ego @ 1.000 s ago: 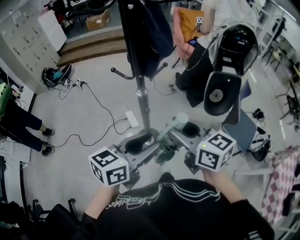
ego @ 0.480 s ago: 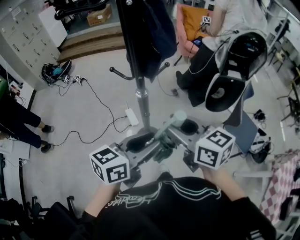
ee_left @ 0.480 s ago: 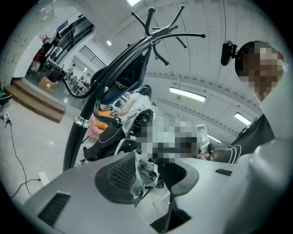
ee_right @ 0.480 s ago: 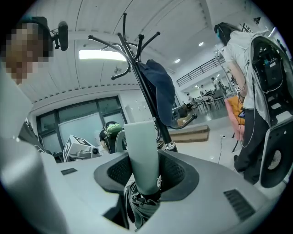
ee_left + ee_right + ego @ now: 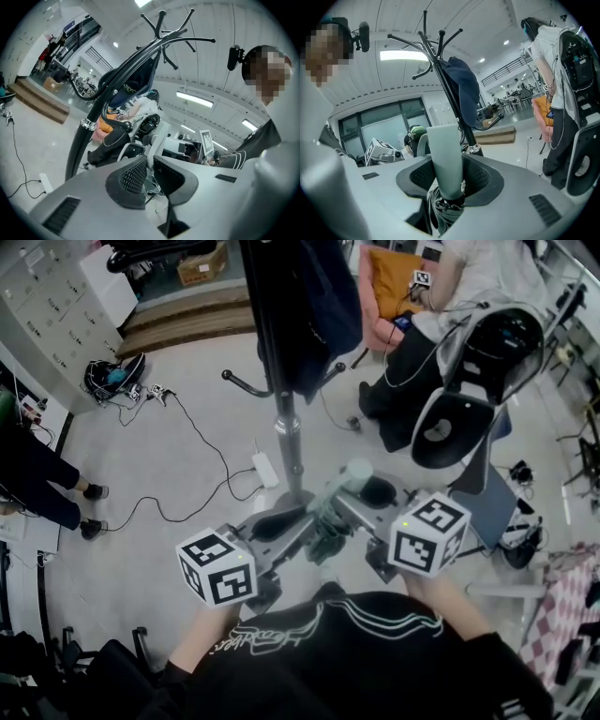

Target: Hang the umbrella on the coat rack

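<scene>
Carrying umbrella [image 5: 445, 159] low in front of the person, near the rack pole | right gripper [image 5: 449, 174] jaws clenched on its pale handle | left gripper [image 5: 149, 173] jaws nearly together, contents unclear | advice: lift steadily, catch bare lower hook [image 5: 242, 383] of coat rack [image 5: 286, 432], avoid dark jacket [image 5: 323, 306]

Floor, centre: white power strip [image 5: 265, 470] with a black cable [image 5: 202, 486] trailing left. Far side: wooden step [image 5: 187, 322], cardboard box [image 5: 202, 262] behind it, grey lockers [image 5: 47, 296] at left. Upper right: seated person [image 5: 412, 381] beside an orange cushion [image 5: 389, 287]; black-backed chair [image 5: 450, 432] adjacent. Checkered cloth [image 5: 562, 615] at right edge.
</scene>
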Tool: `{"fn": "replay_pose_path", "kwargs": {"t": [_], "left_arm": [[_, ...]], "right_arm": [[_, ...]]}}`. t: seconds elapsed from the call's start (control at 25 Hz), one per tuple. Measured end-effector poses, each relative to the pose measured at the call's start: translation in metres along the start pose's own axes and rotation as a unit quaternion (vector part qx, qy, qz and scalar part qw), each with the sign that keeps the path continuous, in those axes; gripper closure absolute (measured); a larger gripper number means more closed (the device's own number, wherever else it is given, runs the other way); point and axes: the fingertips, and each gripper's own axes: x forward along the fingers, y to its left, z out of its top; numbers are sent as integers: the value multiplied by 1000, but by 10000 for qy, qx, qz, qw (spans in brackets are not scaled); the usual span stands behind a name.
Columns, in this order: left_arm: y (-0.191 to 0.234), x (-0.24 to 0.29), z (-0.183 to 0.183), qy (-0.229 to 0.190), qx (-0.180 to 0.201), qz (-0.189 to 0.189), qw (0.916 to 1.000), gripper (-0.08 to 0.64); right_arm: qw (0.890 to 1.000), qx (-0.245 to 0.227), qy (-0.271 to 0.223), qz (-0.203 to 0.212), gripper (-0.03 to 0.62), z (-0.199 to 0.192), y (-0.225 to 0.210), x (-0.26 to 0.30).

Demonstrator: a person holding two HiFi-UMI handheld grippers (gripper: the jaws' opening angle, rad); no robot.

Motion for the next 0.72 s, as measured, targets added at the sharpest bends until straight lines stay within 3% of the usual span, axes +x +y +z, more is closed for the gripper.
{"fn": "replay_pose_path", "kwargs": {"t": [0.72], "left_arm": [[16,-14,30,-269,138,445,9986,528]], "right_arm": [[10000,-5,56,46,428,-2,-9,8]]}}
